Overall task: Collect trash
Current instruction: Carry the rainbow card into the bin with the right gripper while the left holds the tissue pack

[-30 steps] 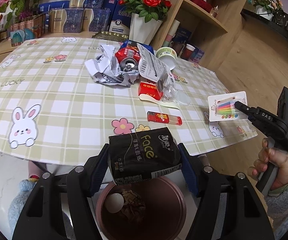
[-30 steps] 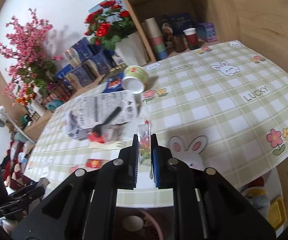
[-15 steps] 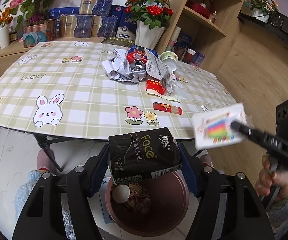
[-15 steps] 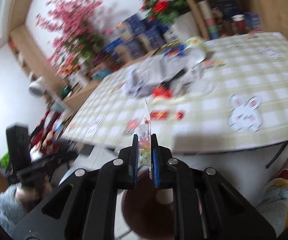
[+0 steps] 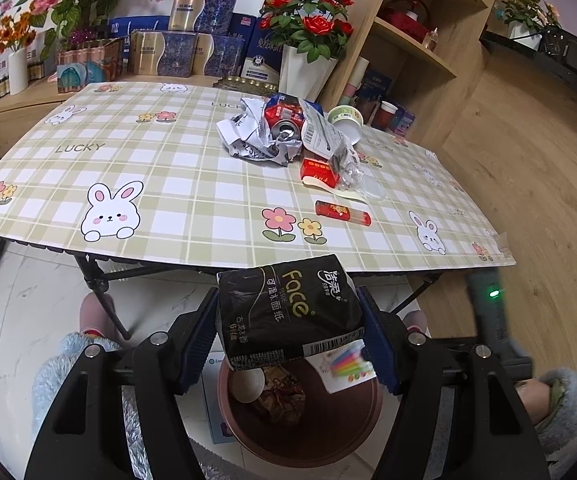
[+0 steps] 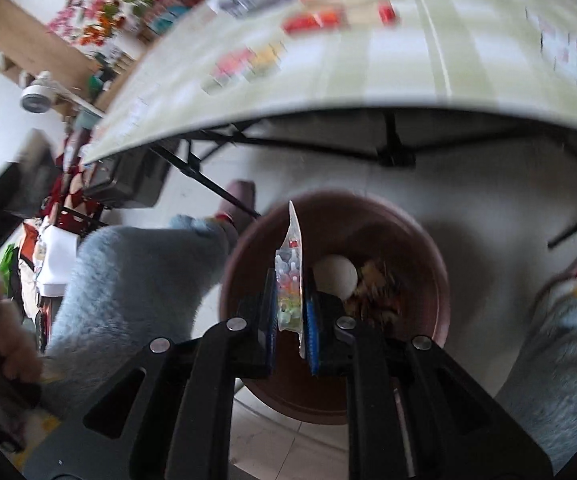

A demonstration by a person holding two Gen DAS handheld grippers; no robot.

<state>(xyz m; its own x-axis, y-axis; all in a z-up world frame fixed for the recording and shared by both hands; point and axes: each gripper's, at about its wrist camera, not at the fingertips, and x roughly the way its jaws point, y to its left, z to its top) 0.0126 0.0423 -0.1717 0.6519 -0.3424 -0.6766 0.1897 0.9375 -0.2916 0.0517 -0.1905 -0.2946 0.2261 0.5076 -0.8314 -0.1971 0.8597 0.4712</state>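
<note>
My left gripper (image 5: pixel 288 320) is shut on a black tissue pack (image 5: pixel 288 312) and holds it above the brown trash bin (image 5: pixel 328 436) on the floor. My right gripper (image 6: pixel 290 312) is shut on a thin card pack of coloured pieces (image 6: pixel 290 280), edge-on over the bin (image 6: pixel 420 240). In the left wrist view that card (image 5: pixel 342 366) shows just under the tissue pack, over the bin's right side. A white ball and brown scraps lie in the bin. More trash (image 5: pixel 288 136) lies piled on the checked table (image 5: pixel 168 192).
A red lighter (image 5: pixel 342 213) and a red box (image 5: pixel 318 170) lie near the table's front. Black table legs (image 6: pixel 392 148) cross behind the bin. A person's fluffy blue sleeves and slippers flank the bin. Shelves and flower vases stand behind the table.
My right gripper has swung down from over the table to above the bin, with the card still in it. The left gripper drew back from the table with the tissue pack.
</note>
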